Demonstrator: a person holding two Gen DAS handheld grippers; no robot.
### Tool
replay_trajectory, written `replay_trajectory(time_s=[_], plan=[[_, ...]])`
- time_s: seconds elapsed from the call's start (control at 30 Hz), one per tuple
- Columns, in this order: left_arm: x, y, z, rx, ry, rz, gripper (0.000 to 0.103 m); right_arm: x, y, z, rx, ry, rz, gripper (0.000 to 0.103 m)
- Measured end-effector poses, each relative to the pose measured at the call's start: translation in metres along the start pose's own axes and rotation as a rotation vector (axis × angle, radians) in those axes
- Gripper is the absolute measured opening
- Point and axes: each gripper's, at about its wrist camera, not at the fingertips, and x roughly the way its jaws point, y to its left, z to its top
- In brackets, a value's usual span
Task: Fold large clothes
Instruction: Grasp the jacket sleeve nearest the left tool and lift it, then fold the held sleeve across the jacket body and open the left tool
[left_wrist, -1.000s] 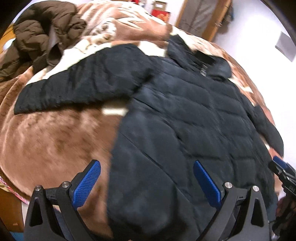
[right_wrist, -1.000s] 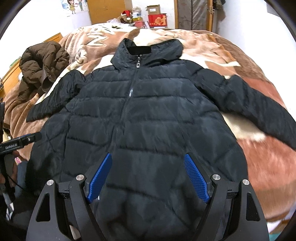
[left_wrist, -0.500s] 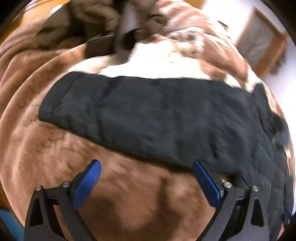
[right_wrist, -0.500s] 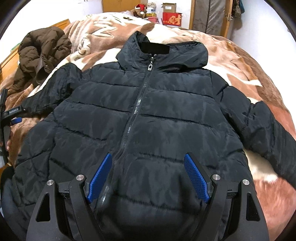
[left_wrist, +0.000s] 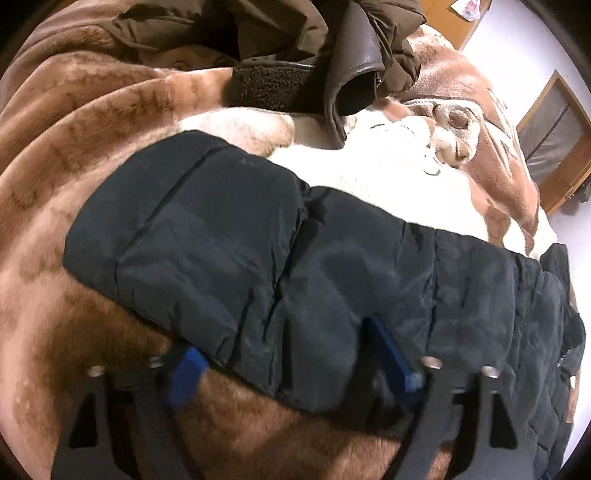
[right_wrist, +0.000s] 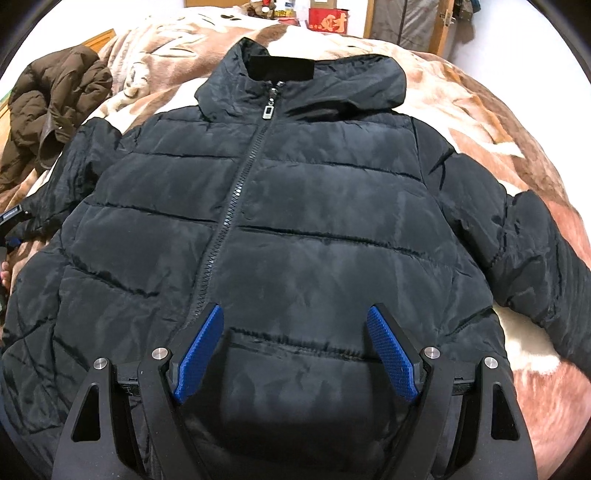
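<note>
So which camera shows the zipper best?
The right wrist view: the zipper runs in full down the black jacket, pull tab near the collar. The left wrist view shows mainly the jacket's sleeve, no zipper clearly.

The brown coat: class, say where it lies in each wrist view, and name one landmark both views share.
Left wrist view: the brown coat fills the top centre, beyond the black jacket's sleeve.
Right wrist view: the brown coat is heaped at the left edge, beside the jacket's shoulder.
Shared landmark: the brown and cream blanket beneath both garments.
</note>
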Motion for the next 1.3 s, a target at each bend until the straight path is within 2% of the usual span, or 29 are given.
replay_trajectory(time_s=[0.03, 0.07, 0.1, 0.17, 0.23, 0.4, 0.63, 0.8, 1.0, 1.13, 1.2, 1.23, 1.3], plan=[[-0.002, -0.002, 0.001, 0.005, -0.003, -0.003, 0.06, -0.001, 0.0, -0.001, -0.001, 0.0, -0.003, 0.08], [-0.004, -0.004, 0.002, 0.008, -0.003, -0.01, 0.041, -0.003, 0.0, -0.002, -0.005, 0.0, -0.009, 0.08], [-0.008, -0.006, 0.005, 0.012, -0.006, -0.01, 0.029, -0.005, 0.0, -0.004, -0.01, -0.002, -0.013, 0.08], [-0.022, -0.012, 0.009, 0.029, -0.026, -0.017, 0.02, -0.009, -0.001, -0.007, -0.019, -0.009, -0.019, 0.08], [-0.038, -0.019, 0.011, 0.045, -0.045, -0.04, 0.017, -0.016, -0.002, -0.01, -0.021, -0.018, -0.023, 0.08], [-0.112, -0.058, 0.015, 0.139, -0.139, -0.166, 0.016, -0.034, -0.007, -0.018, -0.007, -0.047, -0.025, 0.08], [-0.21, -0.149, 0.005, 0.334, -0.222, -0.391, 0.015, -0.058, -0.02, -0.025, 0.033, -0.094, -0.026, 0.08], [-0.234, -0.231, -0.026, 0.49, -0.198, -0.544, 0.015, -0.069, -0.044, -0.032, 0.114, -0.11, -0.004, 0.08], [-0.194, -0.321, -0.082, 0.642, -0.043, -0.661, 0.015, -0.071, -0.073, -0.045, 0.18, -0.117, 0.019, 0.08], [-0.151, -0.361, -0.128, 0.722, 0.075, -0.675, 0.017, -0.062, -0.092, -0.053, 0.246, -0.088, 0.057, 0.08], [-0.119, -0.376, -0.15, 0.734, 0.178, -0.665, 0.023, -0.056, -0.097, -0.057, 0.27, -0.069, 0.076, 0.08], [-0.105, -0.38, -0.156, 0.724, 0.23, -0.669, 0.032, -0.053, -0.1, -0.058, 0.278, -0.061, 0.081, 0.08], [-0.087, -0.385, -0.171, 0.712, 0.28, -0.677, 0.06, -0.051, -0.102, -0.059, 0.281, -0.056, 0.078, 0.08]])
